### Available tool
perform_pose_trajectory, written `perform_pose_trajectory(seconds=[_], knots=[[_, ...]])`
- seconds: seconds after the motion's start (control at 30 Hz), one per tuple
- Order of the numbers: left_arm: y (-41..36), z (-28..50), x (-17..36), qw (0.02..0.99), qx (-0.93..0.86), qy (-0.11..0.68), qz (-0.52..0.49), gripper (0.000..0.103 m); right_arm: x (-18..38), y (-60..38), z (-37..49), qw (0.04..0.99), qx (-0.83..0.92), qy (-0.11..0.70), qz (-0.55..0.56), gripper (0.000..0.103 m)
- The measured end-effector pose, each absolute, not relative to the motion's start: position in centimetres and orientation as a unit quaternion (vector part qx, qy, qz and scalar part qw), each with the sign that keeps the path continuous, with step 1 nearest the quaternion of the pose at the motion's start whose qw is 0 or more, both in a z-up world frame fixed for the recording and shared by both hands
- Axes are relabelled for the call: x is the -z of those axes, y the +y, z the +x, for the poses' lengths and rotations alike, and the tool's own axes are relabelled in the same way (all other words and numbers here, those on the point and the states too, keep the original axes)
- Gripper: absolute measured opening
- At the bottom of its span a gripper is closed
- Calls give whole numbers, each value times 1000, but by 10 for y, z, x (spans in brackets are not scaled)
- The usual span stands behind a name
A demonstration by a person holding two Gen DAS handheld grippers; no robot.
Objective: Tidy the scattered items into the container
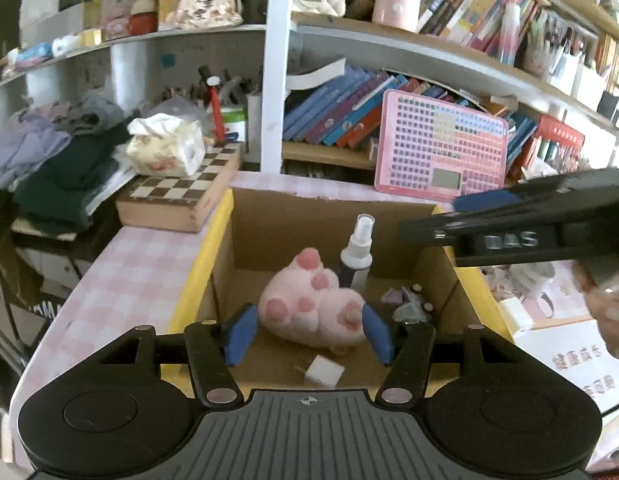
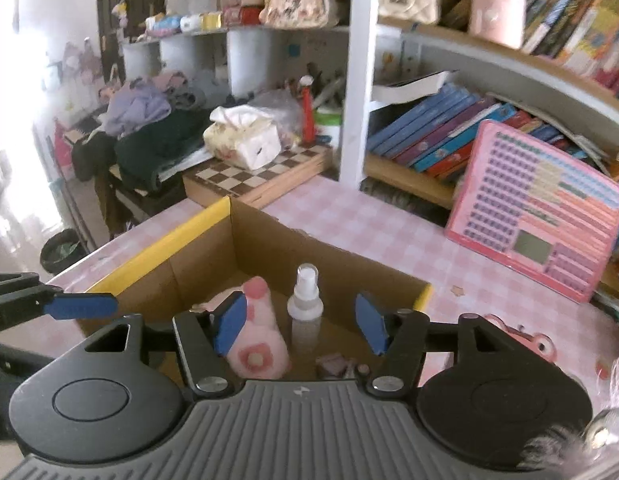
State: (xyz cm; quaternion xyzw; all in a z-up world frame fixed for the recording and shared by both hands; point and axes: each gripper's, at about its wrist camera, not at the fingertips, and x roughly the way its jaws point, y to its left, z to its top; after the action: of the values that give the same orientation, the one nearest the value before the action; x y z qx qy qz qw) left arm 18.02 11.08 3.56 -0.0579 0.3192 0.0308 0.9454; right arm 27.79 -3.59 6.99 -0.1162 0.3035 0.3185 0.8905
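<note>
While both tools hang over the box point(image 1: 219, 236), treat this as the gap between drops. Your left tool point(image 1: 307, 334) is spread and pinches nothing; the plush point(image 1: 309, 308) seen between its pads lies on the box floor below them, not in a grip. Your right tool point(image 2: 303, 326) is spread too and empty, with the spray bottle point(image 2: 305, 308) standing upright beneath it, beside the plush.

Already in the box, from the left wrist view: the plush in the middle, the bottle just behind it, a white block point(image 1: 323, 372) near the front wall, and a small jumble of purple bits point(image 1: 407, 300) at the right.

I judge the next step to be fetching what remains on the bench point(image 2: 349, 220). A pink toy point(image 2: 529, 340) lies just right of the box, near your right tool. To do it well, lift clear of the cardboard walls before swinging sideways, so a pad does not catch the yellow rim or tip the bottle. Keep the two tools apart; they are close enough that the right one crosses the left camera's view. Place the next thing in the bare corner rather than on the bottle.

For writing: "DAS" is moulded on the right tool's side, seen from the left wrist. Red characters are printed on a white sheet point(image 1: 569, 360) at the right, too blurred to read. The pink board point(image 2: 541, 216) against the shelf carries a grid of keys I cannot read.
</note>
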Motion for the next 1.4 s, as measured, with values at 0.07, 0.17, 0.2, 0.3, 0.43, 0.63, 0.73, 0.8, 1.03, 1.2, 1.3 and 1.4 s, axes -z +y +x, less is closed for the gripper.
perform_pose_trajectory(seconds=[0.07, 0.17, 0.2, 0.3, 0.43, 0.63, 0.73, 0.8, 1.03, 1.2, 1.3, 1.4], knots=[[113, 169, -35, 946, -31, 317, -68, 59, -71, -43, 262, 898, -304, 294, -120, 59], [114, 155, -34, 945, -30, 316, -74, 60, -67, -52, 240, 905, -286, 287, -125, 59], [114, 151, -33, 945, -28, 318, -74, 60, -65, -54, 234, 906, -282, 289, -126, 59], [113, 136, -32, 945, -22, 319, -73, 60, -59, -61, 215, 906, -271, 302, -120, 59], [113, 115, -30, 944, -16, 322, -69, 60, -49, -67, 191, 906, -255, 321, -107, 59], [111, 88, -26, 940, -5, 335, -60, 66, -39, -71, 148, 910, -232, 327, -104, 61], [110, 73, -27, 941, 1, 334, -49, 72, -31, -70, 119, 911, -218, 324, -129, 63], [109, 64, -24, 939, 4, 341, -44, 75, -24, -71, 105, 908, -214, 337, -124, 63], [108, 42, -13, 928, 28, 370, -29, 77, -12, -65, 72, 900, -209, 368, -104, 67], [106, 32, -9, 924, 44, 378, -26, 77, -7, -70, 56, 901, -194, 378, -90, 68], [105, 30, -5, 920, 51, 387, -28, 78, -7, -73, 49, 901, -185, 382, -86, 69], [101, 30, -2, 917, 59, 395, -27, 87, -7, -78, 44, 903, -176, 383, -85, 71]])
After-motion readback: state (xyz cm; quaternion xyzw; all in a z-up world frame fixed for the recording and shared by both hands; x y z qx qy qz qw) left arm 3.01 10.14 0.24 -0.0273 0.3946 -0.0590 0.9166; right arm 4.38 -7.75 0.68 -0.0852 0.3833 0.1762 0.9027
